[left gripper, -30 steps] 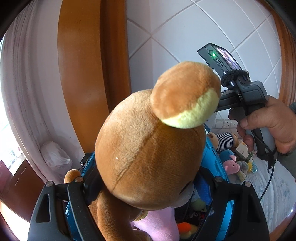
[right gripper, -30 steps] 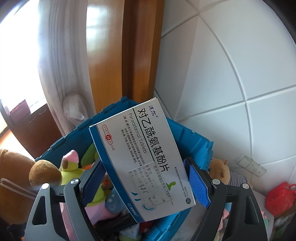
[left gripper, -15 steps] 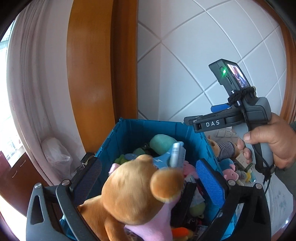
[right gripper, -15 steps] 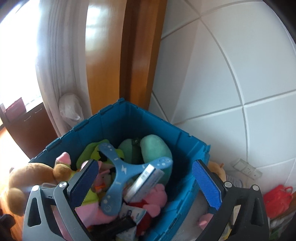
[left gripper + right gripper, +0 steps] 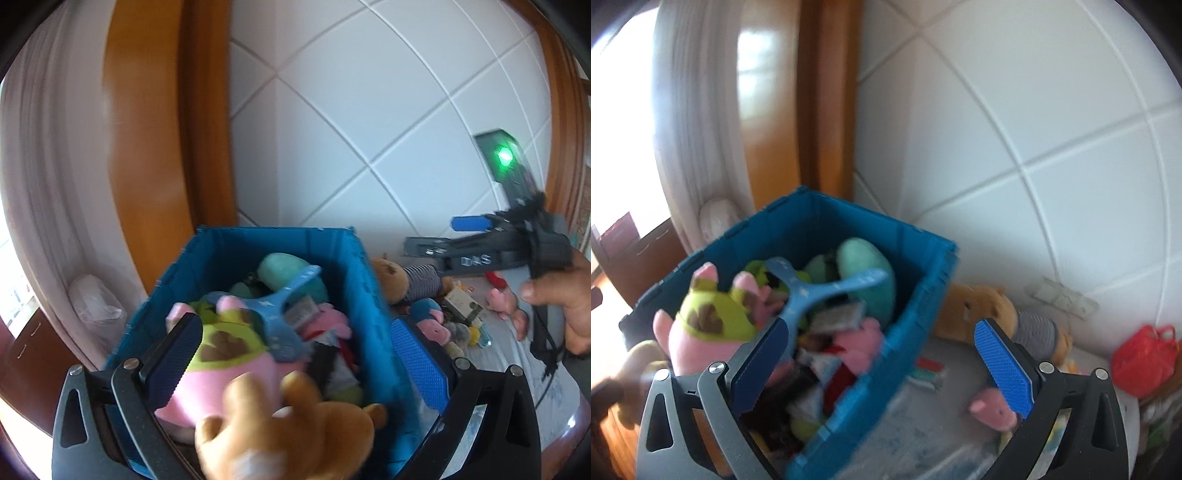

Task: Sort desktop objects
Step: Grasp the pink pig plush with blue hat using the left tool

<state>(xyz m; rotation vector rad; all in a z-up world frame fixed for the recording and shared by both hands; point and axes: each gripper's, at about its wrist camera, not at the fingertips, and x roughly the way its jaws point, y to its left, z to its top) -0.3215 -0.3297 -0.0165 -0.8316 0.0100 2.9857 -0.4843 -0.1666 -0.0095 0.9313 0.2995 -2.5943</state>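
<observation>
Both tongs spread wide, nothing between the pads. Left tongs (image 5: 295, 354) sit over the near end of the blue plastic crate (image 5: 373, 325); right tongs (image 5: 879, 358) straddle the crate's right wall (image 5: 912, 314), left pad over the contents, right pad over the tabletop.

Crate is full: brown plush bear (image 5: 291, 432) on top at the near edge, just below the left tongs, touching neither pad. Behind it, pink plush with a lime-green face (image 5: 225, 343), a blue three-armed plastic boomerang (image 5: 280, 310) lying across the pile, a mint-green rounded plush (image 5: 284, 269) at the far wall, and a small silver-grey box (image 5: 838, 315) wedged among them.

Tabletop with pale patterned cloth (image 5: 923, 424), right of the crate: tan plush in a striped shirt (image 5: 990, 306) against the crate wall, small pink pig plush (image 5: 991, 406) near the right pad, a red-and-green striped flat packet (image 5: 929, 371), red plastic bag (image 5: 1145, 354) far right.

A hand (image 5: 565, 295) holds the right tongs' handle in the left view. Both frames motion-blurred.
</observation>
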